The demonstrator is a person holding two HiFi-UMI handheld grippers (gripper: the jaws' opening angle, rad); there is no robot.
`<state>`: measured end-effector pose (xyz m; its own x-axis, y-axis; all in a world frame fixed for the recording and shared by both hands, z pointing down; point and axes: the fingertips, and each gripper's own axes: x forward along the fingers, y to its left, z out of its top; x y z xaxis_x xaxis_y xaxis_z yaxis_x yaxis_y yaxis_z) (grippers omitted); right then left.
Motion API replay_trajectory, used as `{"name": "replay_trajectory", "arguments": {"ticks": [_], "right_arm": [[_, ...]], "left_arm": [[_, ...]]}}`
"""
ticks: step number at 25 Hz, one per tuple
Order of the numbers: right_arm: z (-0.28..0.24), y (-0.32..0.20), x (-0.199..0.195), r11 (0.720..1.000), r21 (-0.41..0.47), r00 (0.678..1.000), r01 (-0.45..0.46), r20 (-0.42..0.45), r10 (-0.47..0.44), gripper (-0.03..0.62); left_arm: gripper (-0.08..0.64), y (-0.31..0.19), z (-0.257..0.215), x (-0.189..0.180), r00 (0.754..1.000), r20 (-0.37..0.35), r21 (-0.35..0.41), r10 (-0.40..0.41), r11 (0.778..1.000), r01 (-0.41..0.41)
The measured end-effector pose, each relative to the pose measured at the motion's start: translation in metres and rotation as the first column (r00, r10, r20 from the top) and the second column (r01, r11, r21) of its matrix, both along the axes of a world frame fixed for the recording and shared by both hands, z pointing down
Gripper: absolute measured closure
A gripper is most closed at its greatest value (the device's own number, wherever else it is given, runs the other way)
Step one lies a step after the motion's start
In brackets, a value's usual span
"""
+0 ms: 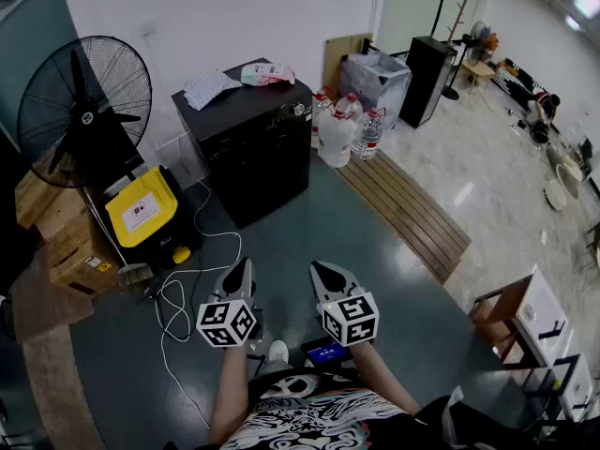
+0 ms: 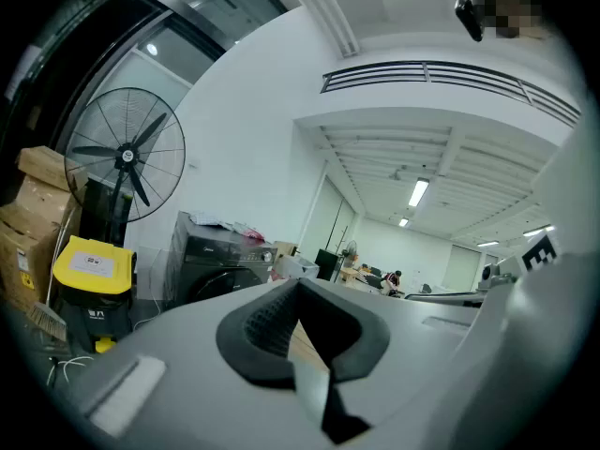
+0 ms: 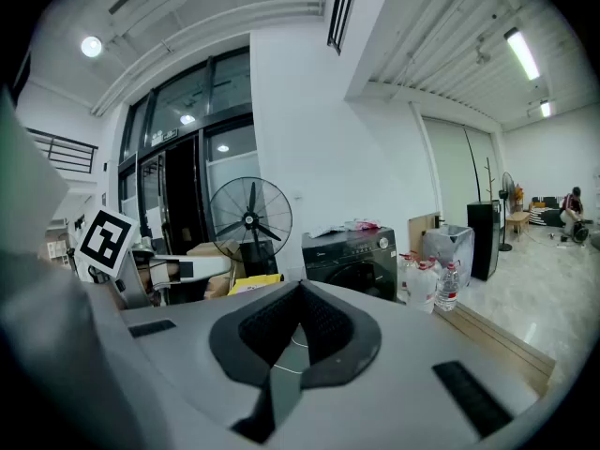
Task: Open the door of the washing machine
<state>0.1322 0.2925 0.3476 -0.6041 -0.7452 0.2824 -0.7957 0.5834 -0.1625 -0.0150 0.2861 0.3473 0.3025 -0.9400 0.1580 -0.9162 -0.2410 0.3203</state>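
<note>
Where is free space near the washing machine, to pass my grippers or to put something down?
Free: the dark floor between the washing machine, the white cable and the wooden planks; also the machine's top, front half. Crowded: yellow bin and fan at left, water bottles at right.

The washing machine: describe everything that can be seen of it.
The washing machine is a black, boxy front loader that stands upright on the dark floor by the white wall. A silver knob sits on its control strip, and the round door on its front looks shut. A white cloth and a pinkish packet lie on its top. Water bottles stand close beside it.
</note>
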Motion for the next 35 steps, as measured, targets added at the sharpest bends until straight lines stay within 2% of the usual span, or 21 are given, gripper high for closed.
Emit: {"name": "replay_trajectory", "arguments": {"ticks": [6,10,12,13,15,18,21,24,30,35], "right_arm": [[-0.002,-0.003,0.004,1.0,0.004,1.0,0.002,0.01,-0.002,0.591],[-0.001,-0.013,0.007,0.999,-0.017,0.997,-0.039,0.061,0.04,0.589],[0.001,-0.021,0.006,0.998,-0.031,0.996,-0.047,0.081,0.049,0.588],[0.001,-0.025,0.003,0.999,-0.037,0.995,-0.037,0.091,0.04,0.586],[0.004,-0.037,-0.005,0.998,-0.057,0.994,-0.009,0.108,0.015,0.437],[0.016,-0.062,-0.017,0.997,-0.081,0.996,0.0,0.084,0.006,0.439],[0.036,-0.096,-0.024,0.994,-0.108,0.997,-0.005,0.07,0.013,0.437],[0.061,-0.144,-0.037,0.99,-0.134,0.998,-0.033,0.054,0.041,0.465],[0.105,-0.287,-0.099,0.98,-0.188,0.998,-0.062,0.005,0.064,0.451],[0.144,-0.376,-0.143,0.958,-0.27,0.995,-0.096,-0.063,0.082,0.443]], "left_arm": [[0.558,-0.002,-0.002,0.005,1.0,0.0,0.003,-0.004,1.0,0.004],[0.556,-0.006,-0.007,0.007,1.0,0.019,0.015,0.005,1.0,-0.006],[0.446,-0.01,-0.004,0.004,0.999,0.033,0.005,0.014,1.0,-0.014],[0.426,-0.013,-0.002,0.001,0.999,0.038,-0.002,0.013,1.0,-0.013],[0.428,-0.021,0.003,-0.007,0.999,0.032,-0.009,0.006,1.0,-0.006],[0.431,-0.043,0.016,-0.025,0.999,0.029,-0.024,-0.016,1.0,0.017],[0.433,-0.077,0.037,-0.039,0.999,0.036,-0.05,-0.031,0.998,0.032],[0.433,-0.125,0.068,-0.054,0.997,0.077,-0.084,0.007,0.996,0.0],[0.433,-0.267,0.128,-0.111,0.985,0.145,-0.155,0.09,0.986,-0.067],[0.433,-0.35,0.187,-0.141,0.972,0.141,-0.271,0.189,0.952,-0.145]]}}
